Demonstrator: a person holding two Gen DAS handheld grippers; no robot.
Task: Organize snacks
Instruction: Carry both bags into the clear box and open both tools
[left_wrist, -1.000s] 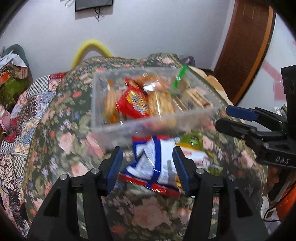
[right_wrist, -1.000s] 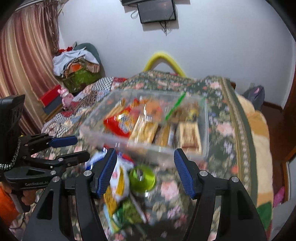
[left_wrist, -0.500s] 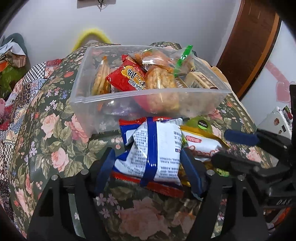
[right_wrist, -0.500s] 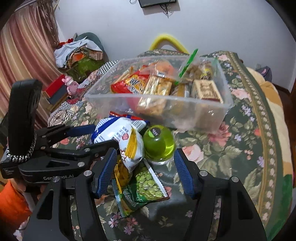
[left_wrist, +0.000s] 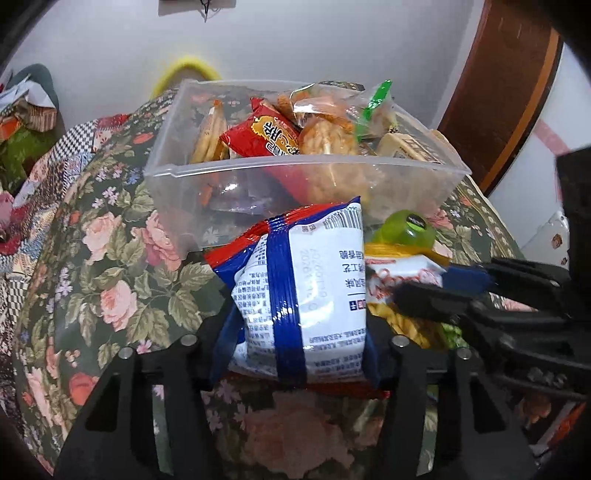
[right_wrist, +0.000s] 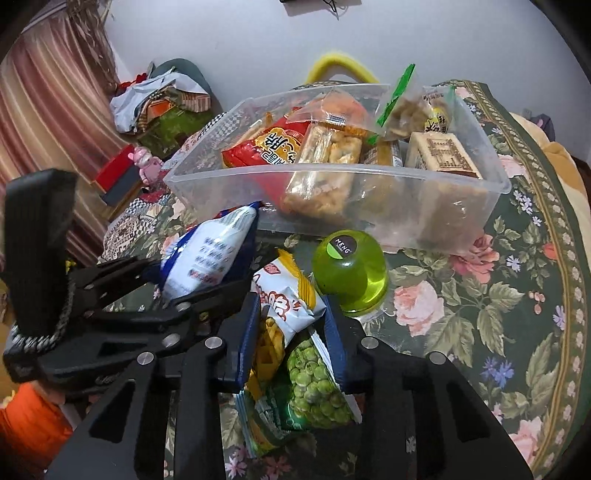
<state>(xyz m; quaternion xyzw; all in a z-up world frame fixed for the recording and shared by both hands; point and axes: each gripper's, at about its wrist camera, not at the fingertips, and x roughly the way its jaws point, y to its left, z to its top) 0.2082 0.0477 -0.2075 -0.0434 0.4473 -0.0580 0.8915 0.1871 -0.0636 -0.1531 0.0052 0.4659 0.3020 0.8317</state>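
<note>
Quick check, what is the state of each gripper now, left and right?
Left gripper: closing on the white and blue snack bag, pads against its sides.
Right gripper: closing on the white and yellow snack packet between its pads.

Bedroom clutter around a floral bedspread

A dark green floral bedspread (right_wrist: 498, 295) with pink roses fills the view from 3 to 6 o'clock, and a checkered patchwork quilt (left_wrist: 55, 177) lies beside it at 9 o'clock in the left wrist view. A yellow curved bar (right_wrist: 343, 64) rises behind the bed at 12 o'clock against the white wall (right_wrist: 240, 44). A striped curtain (right_wrist: 48, 110) hangs at 10 o'clock, with a heap of clothes (right_wrist: 162, 96) just beside it and a small pink toy figure (right_wrist: 144, 166) near a red box (right_wrist: 118, 173) below. A brown wooden door (left_wrist: 509, 92) stands at 2 o'clock.
</note>
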